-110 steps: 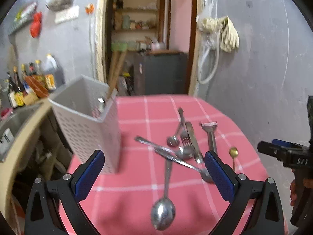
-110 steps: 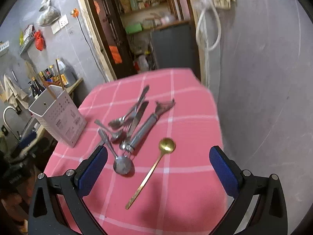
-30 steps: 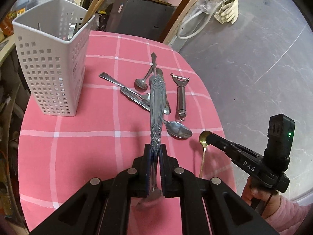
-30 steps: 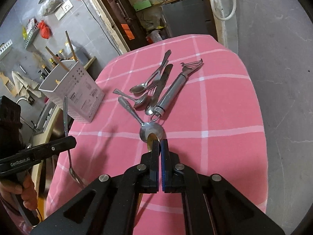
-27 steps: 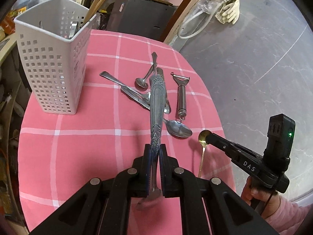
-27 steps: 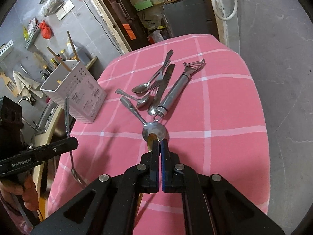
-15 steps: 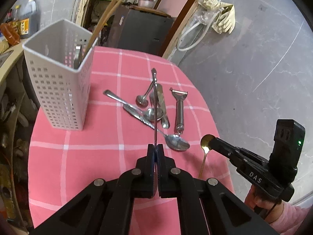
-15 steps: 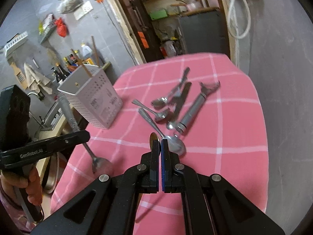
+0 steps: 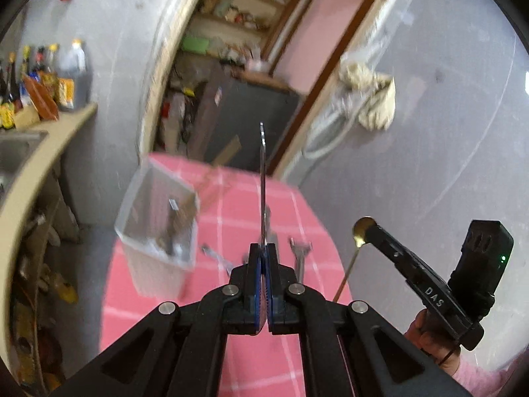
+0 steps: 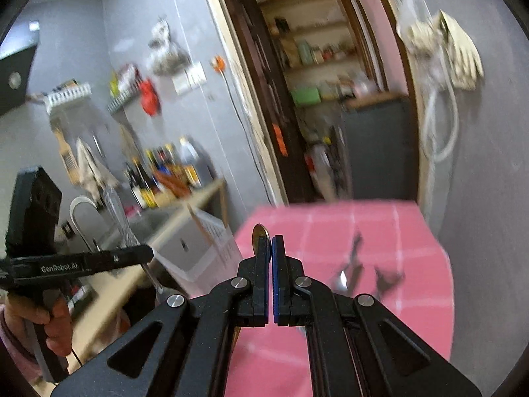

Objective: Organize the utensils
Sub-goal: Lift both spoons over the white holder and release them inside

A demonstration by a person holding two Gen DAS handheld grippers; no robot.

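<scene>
Both grippers lifted | left gripper (image 9: 263,258): steel spoon (image 9: 263,178) | right gripper (image 10: 271,251): gold spoon (image 10: 259,233)

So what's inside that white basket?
The white basket holds some metal utensil handles and wooden sticks poking out. It's blurry, and its walls hide whatever lies at the bottom.

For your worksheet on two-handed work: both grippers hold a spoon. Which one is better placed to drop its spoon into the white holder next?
Probably the left gripper: its spoon hangs close beside the holder. The right gripper, with the gold spoon, is farther off.
</scene>
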